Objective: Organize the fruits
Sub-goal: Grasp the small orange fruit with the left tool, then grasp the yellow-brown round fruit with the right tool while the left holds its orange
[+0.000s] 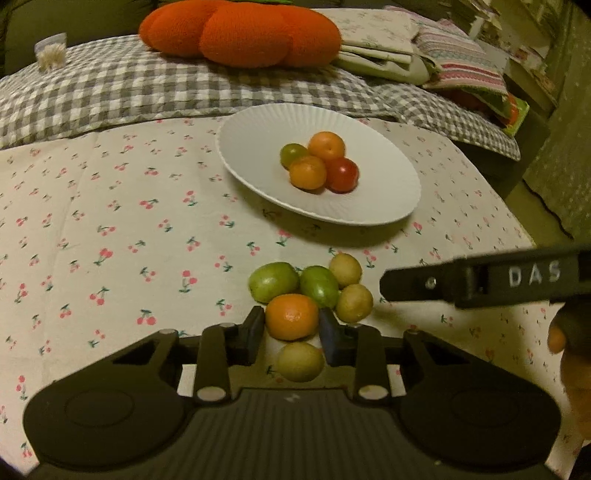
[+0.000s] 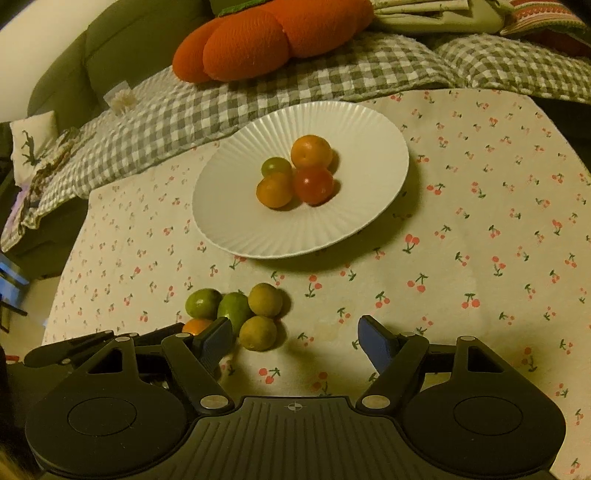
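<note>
Cherry-print cloth [image 2: 480, 221] covered the table, w/ a sofa behind it.

Nearest, the left gripper [image 1: 291, 328] had its pads at either side of an orange fruit [image 1: 291, 316], touching or nearly so; whether it was squeezing yet, can't tell from these views. A yellowish fruit [image 1: 301, 362] lay just below, between the fingers & closer to the camera. The right gripper [image 2: 295, 339] hung beside the pile w/ fingers spread wide, holding nothing; its left pad [image 2: 216, 341] sat just beside the pile's near edge.

Next out, the loose pile on the cloth: two green fruits [image 1: 273, 281] & two more yellowish ones [image 1: 354, 302], all touching in a clump.

Further, the white ribbed plate [image 2: 236, 206] held 4 fruits clustered at centre: two orange, one red [image 2: 314, 184], one small green.

Judged progress: approx. 4 of 10 on the plate, 6 left on the cloth incl. the orange one, which looked like the next to go.

Farthest: a gray checked blanket [image 1: 110, 92], an orange pumpkin-shaped cushion [image 1: 240, 33] & folded linens [image 1: 380, 40] on the sofa.
</note>
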### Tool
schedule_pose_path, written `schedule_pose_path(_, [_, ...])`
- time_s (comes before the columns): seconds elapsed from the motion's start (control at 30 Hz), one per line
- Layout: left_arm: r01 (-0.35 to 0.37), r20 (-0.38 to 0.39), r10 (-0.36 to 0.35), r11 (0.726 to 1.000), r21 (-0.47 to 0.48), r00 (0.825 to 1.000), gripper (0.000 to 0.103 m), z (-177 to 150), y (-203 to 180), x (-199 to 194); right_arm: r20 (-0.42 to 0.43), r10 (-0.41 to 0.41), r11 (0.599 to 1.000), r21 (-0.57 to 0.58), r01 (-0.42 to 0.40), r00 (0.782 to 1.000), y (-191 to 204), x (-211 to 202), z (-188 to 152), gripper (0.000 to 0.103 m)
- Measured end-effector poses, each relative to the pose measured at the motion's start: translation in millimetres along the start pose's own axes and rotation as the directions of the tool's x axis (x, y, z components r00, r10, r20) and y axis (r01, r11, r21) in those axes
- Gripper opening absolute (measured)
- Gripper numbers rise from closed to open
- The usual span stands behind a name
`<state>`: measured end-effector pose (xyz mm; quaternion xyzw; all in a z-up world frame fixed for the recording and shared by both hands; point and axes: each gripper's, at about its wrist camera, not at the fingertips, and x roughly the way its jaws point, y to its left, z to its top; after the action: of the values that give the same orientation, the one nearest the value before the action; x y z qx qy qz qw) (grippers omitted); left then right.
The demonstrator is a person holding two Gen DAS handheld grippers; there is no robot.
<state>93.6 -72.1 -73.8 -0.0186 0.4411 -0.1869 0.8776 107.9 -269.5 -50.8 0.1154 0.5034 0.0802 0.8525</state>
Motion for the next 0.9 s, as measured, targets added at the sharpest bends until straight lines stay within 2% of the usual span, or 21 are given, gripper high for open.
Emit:
schedule_pose_path(0.13, [-0.01,0.004,0.01,0.999,-0.049,1.0,0.03,4,10,-10,-0.001,0.007,1.0,-0.021,-0.007,1.0,3,4,-2,0.075])
schedule_pose_path(0.23, [-0.041,0.007,0.041,0.996,-0.083,0.999,0.03,8,18,-15,-0.002,0.014,0.999,-0.046,-0.014,1.0,8,8,-3,0.071])
schedule_pose_path(0.47, [-0.079,0.005,0.08,0.987,-0.14,0.997,0.03,14,35,-18,-0.017,0.014,0.993,-0.116,-0.016,1.0,19,24,-8,0.055])
schedule_pose_path(0.57, [-0.08,0.004,0.082,0.987,-0.142,0.997,0.03,15,35,-18,-0.016,0.025,0.991,-0.13,-0.026,1.0,21,29,-8,0.046])
schedule_pose_path(0.67, [-0.081,0.01,0.083,0.987,-0.139,0.996,0.03,16,34,-19,-0.017,0.028,0.989,-0.144,-0.03,0.999,23,32,-9,0.042])
schedule_pose_path(0.8, [-0.081,0.018,0.085,0.986,-0.144,0.996,0.03,16,33,-20,-0.021,0.046,0.983,-0.177,-0.049,0.999,28,32,-11,0.028])
schedule_pose_path(0.9, [-0.085,0.021,0.089,0.986,-0.144,0.996,0.03,17,33,-21,-0.019,0.037,0.98,-0.194,-0.04,0.999,31,31,-12,0.026])
